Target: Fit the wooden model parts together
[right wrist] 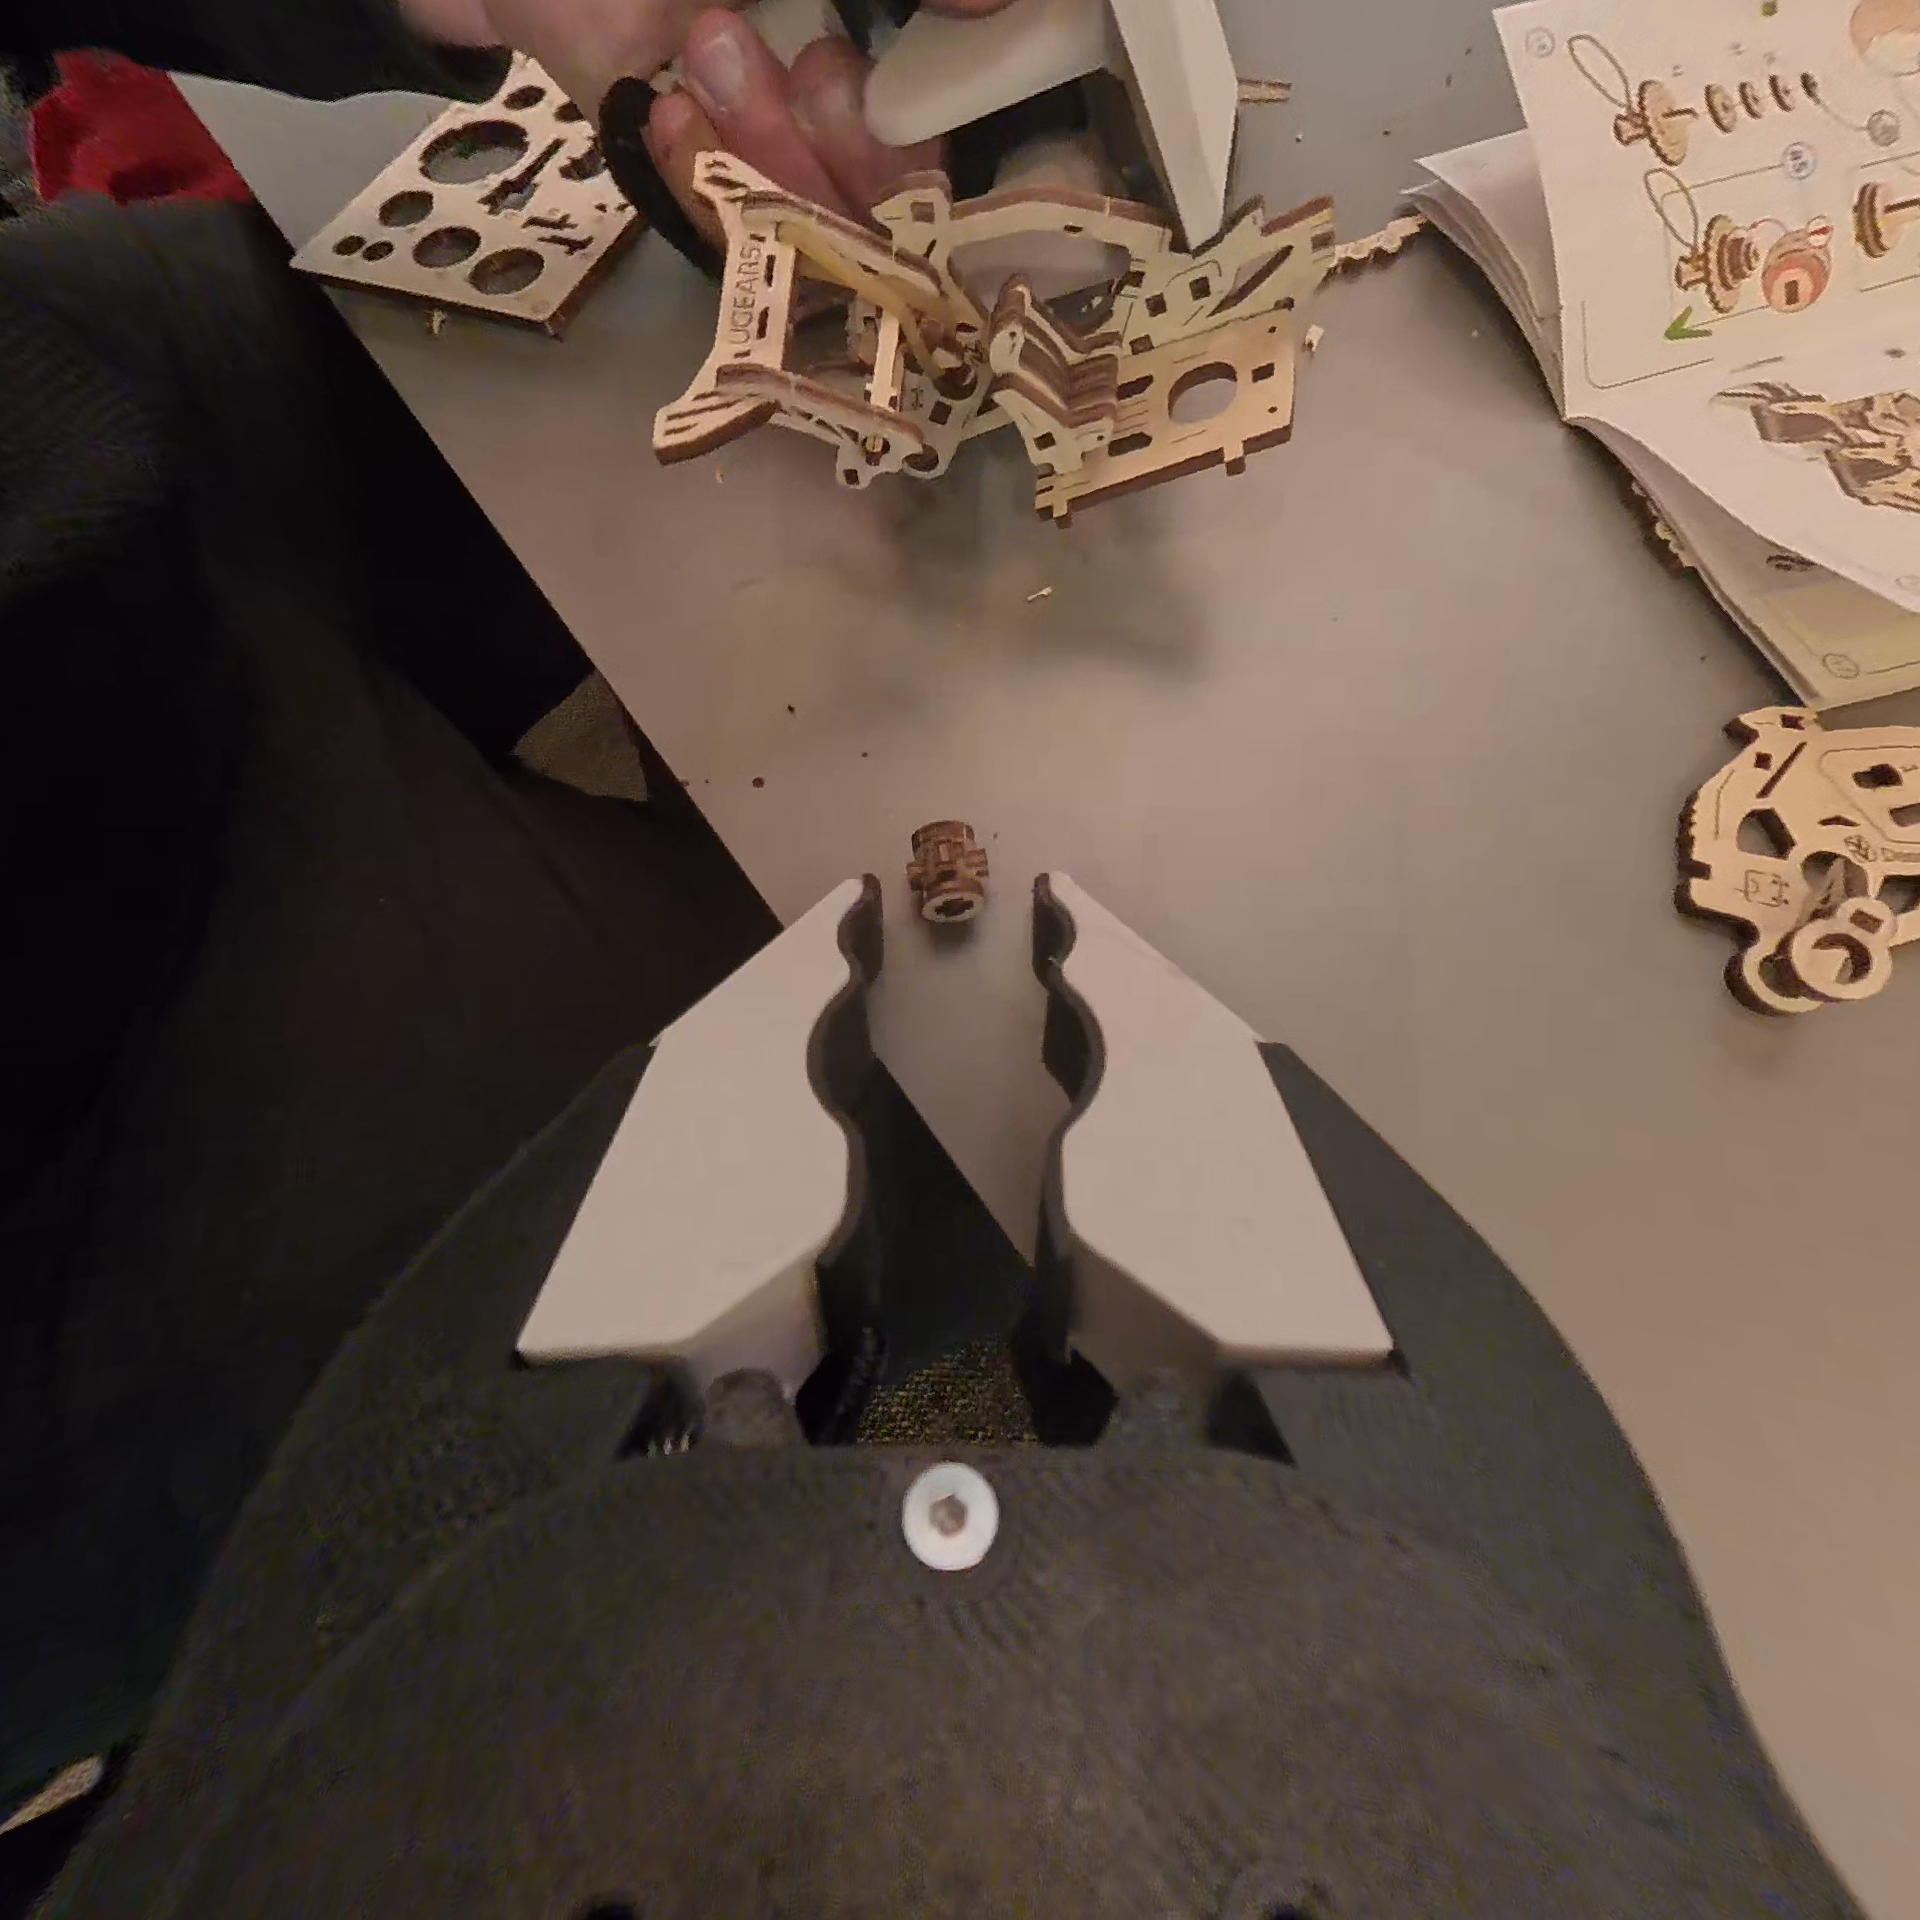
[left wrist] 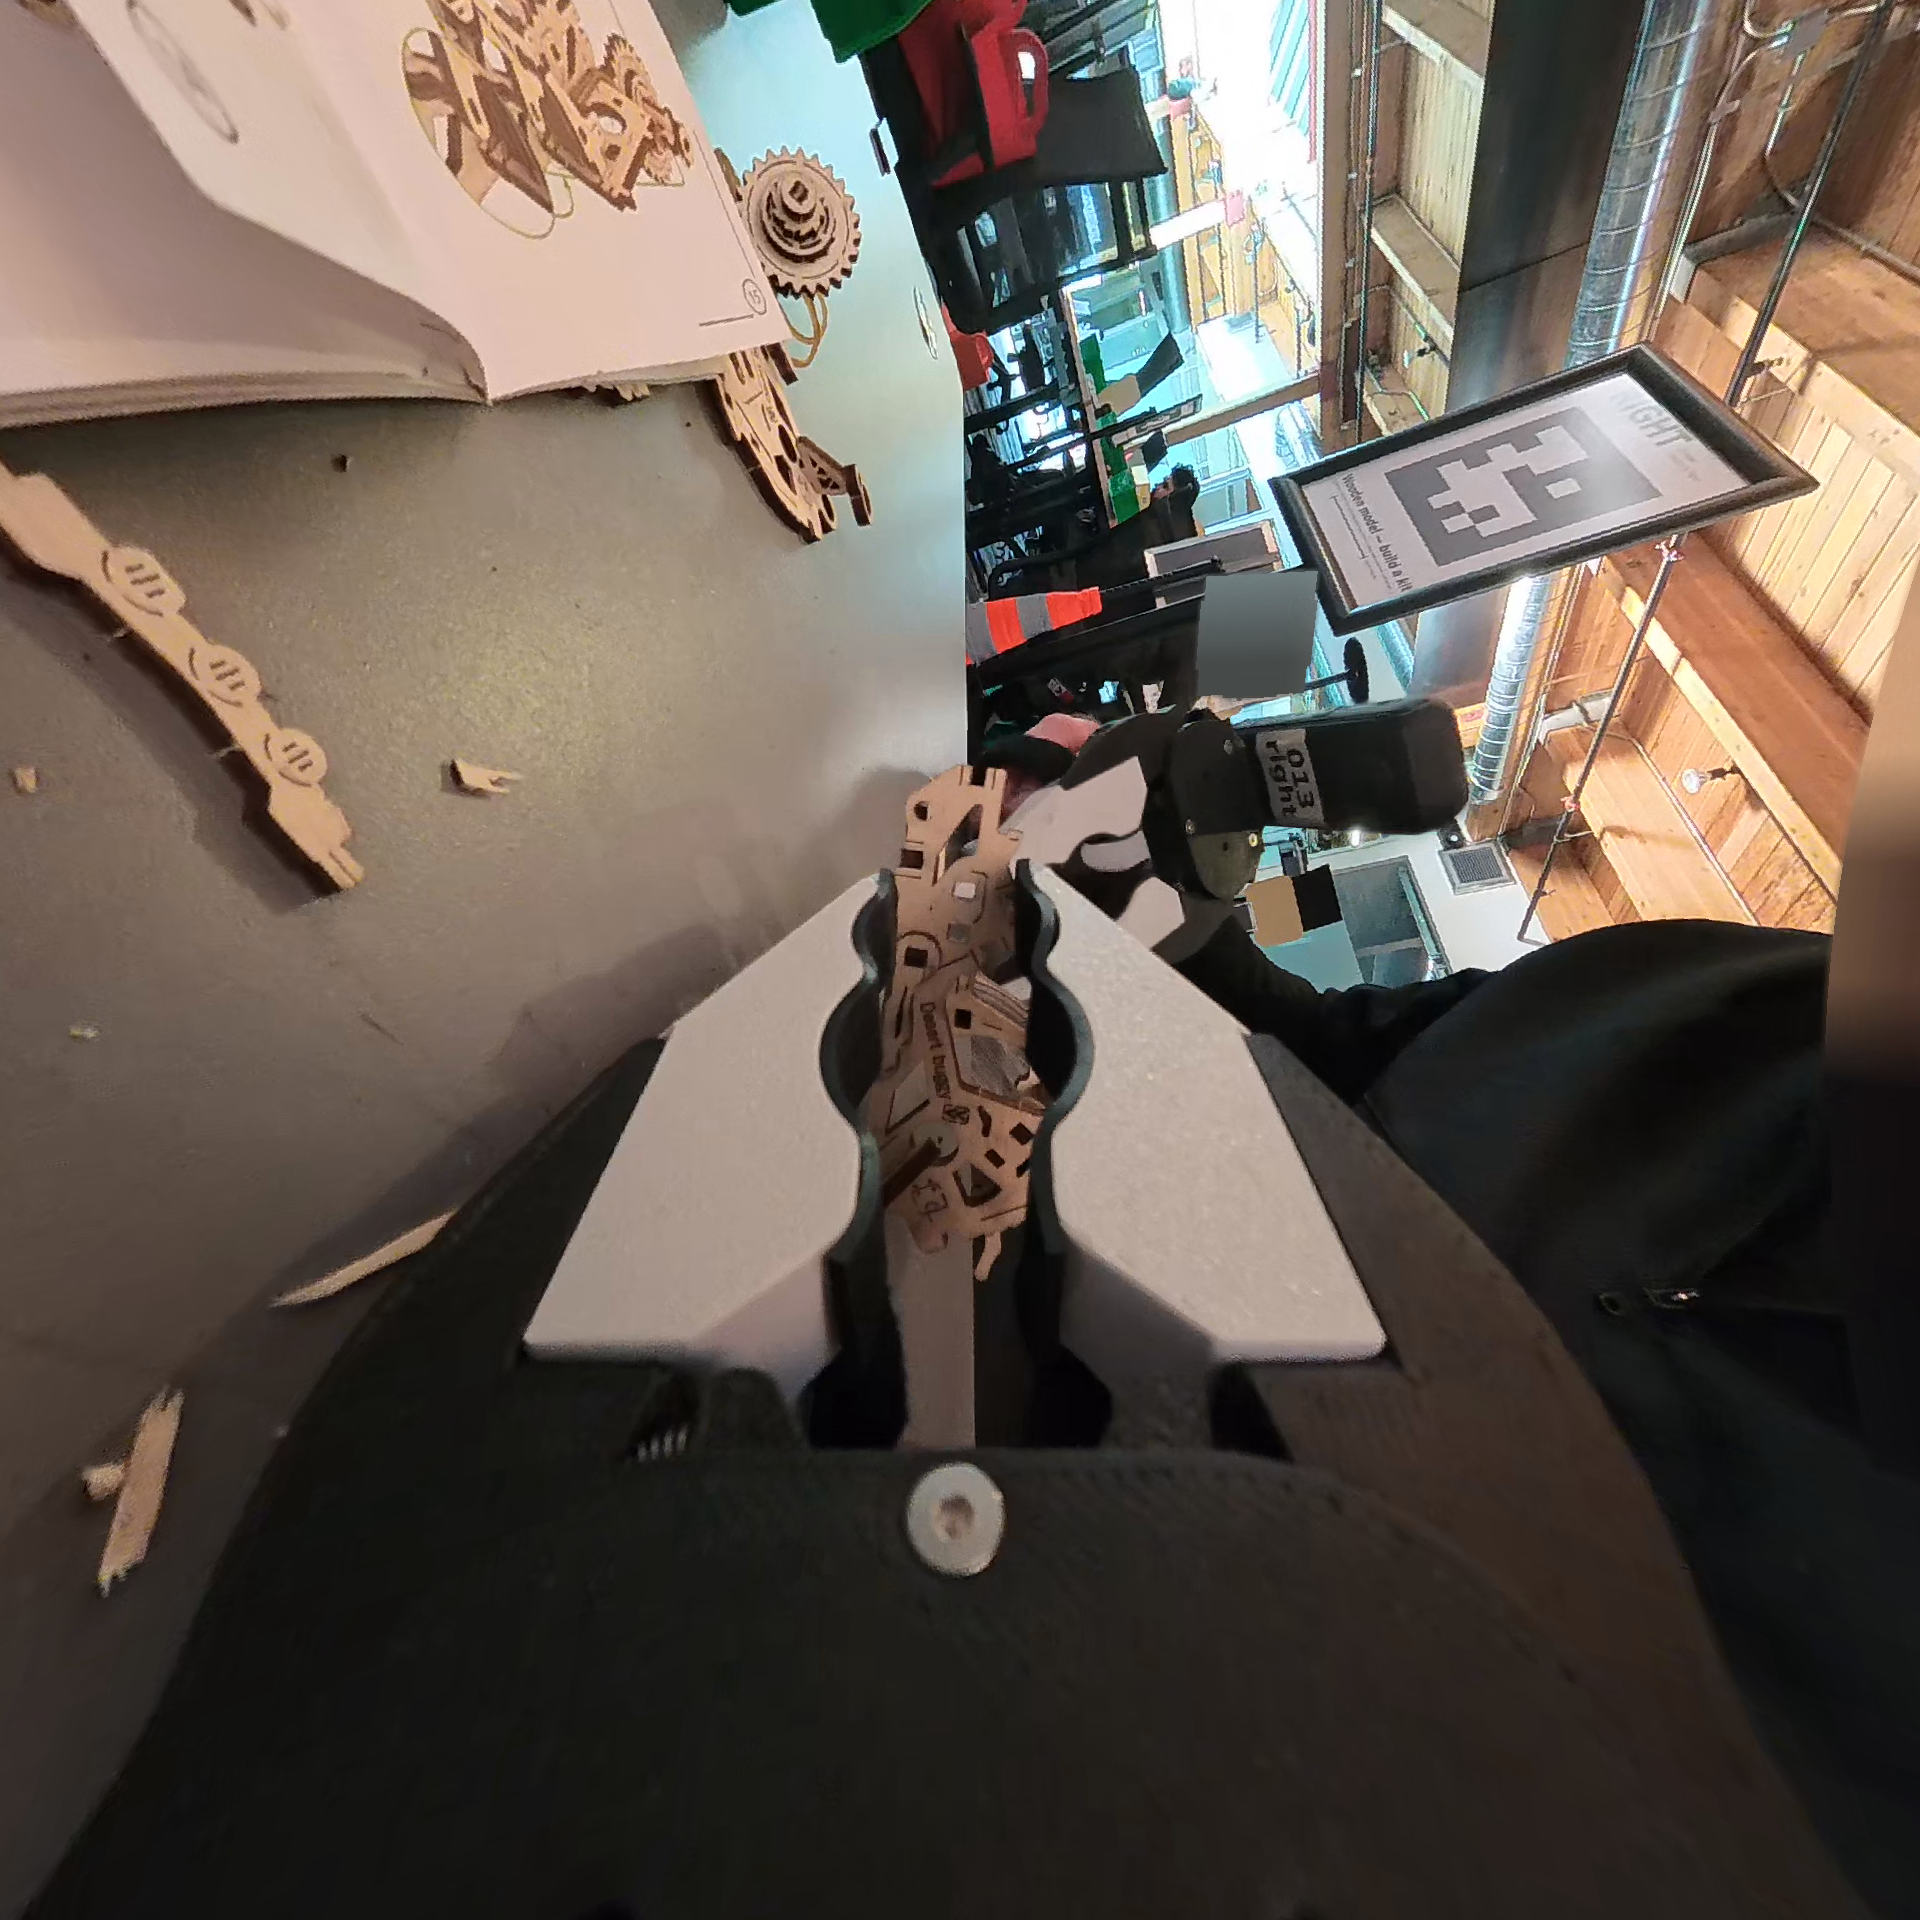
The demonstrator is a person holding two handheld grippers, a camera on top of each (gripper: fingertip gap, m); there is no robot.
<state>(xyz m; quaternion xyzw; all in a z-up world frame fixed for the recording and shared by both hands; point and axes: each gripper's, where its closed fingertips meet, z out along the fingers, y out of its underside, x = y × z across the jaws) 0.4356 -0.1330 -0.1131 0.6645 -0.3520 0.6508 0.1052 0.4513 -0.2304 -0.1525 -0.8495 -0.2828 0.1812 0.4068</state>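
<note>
My left gripper [left wrist: 956,894] is shut on the half-built wooden model frame [left wrist: 961,1039], held on edge above the grey table. The same frame [right wrist: 966,343] shows at the top of the right wrist view, gripped by the left gripper's white fingers [right wrist: 1174,94] with a hand behind it. My right gripper [right wrist: 951,894] is open and empty, low over the table. A small wooden gear hub [right wrist: 948,871] lies on the table just ahead of its fingertips, between them. The right gripper also shows in the left wrist view [left wrist: 1091,821], beyond the frame.
An open instruction booklet [right wrist: 1714,312] lies at the right, also in the left wrist view [left wrist: 343,197]. A wooden side panel with a wheel [right wrist: 1808,852], a punched-out sheet [right wrist: 468,218], a gear stack [left wrist: 800,223] and a long strip [left wrist: 197,665] lie on the table [right wrist: 1351,727]. The table edge runs along the left. There is about 11 centimetres between the tips of the two grippers.
</note>
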